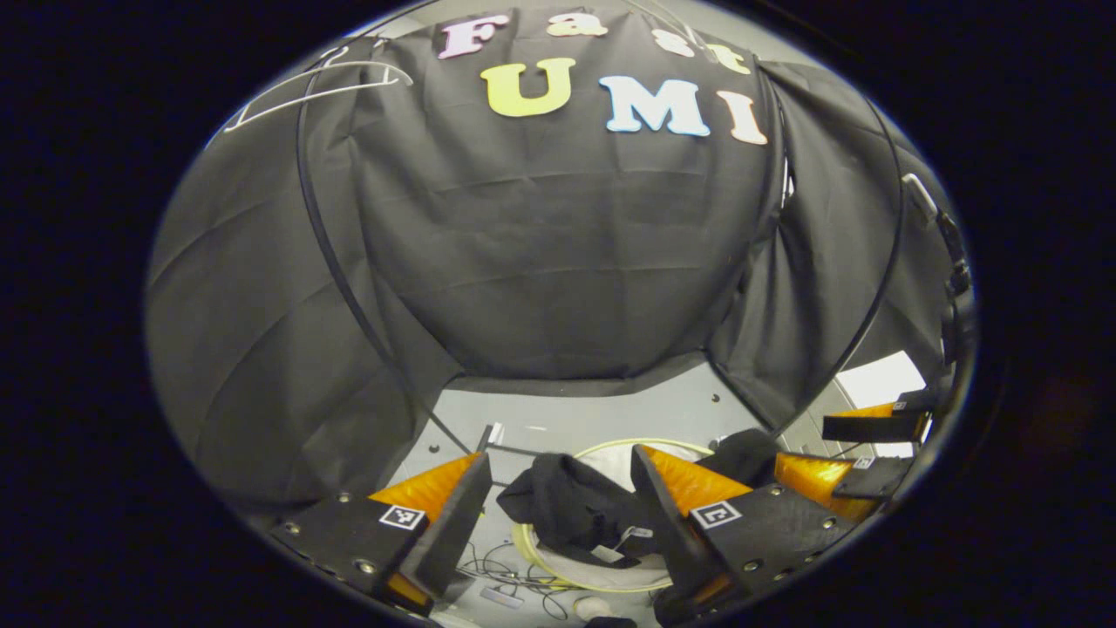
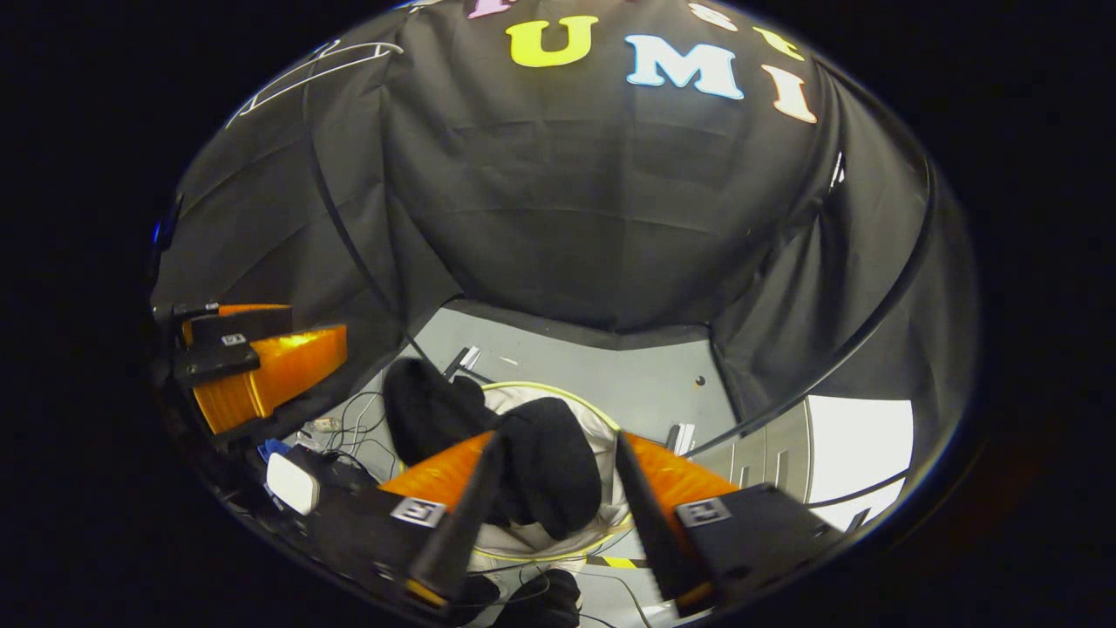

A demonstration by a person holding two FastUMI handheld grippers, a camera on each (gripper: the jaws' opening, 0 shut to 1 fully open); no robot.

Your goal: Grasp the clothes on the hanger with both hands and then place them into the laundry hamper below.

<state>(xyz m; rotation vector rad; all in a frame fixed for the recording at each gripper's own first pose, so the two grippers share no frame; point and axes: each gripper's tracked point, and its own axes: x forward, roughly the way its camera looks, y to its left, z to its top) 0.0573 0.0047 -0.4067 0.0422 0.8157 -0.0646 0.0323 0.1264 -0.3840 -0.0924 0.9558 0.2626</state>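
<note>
Hovering over the hamper with both grippers spread

Looking along the left gripper (image 1: pixel 558 506), we see its two fingers held wide apart with nothing pinched between them. Beyond and below them lies the crumpled black cloth garment (image 1: pixel 571 506), slumped inside the round white laundry hamper with a pale yellow rim (image 1: pixel 610 447) on the grey floor (image 1: pixel 593 410). Our right gripper (image 2: pixel 554 493) is likewise spread, its fingers framing the same dark garment (image 2: pixel 545 471) without pressing on it; the hamper's rim (image 2: pixel 540 389) curves behind. From the left gripper view the right gripper (image 1: pixel 863 453) shows farther off at the right edge. A bare white wire hanger (image 1: pixel 314 87) hangs high up on the left against the black cloth wall (image 1: pixel 558 262). Thin cables (image 2: pixel 353 419) trail across the floor beside the hamper.
</note>
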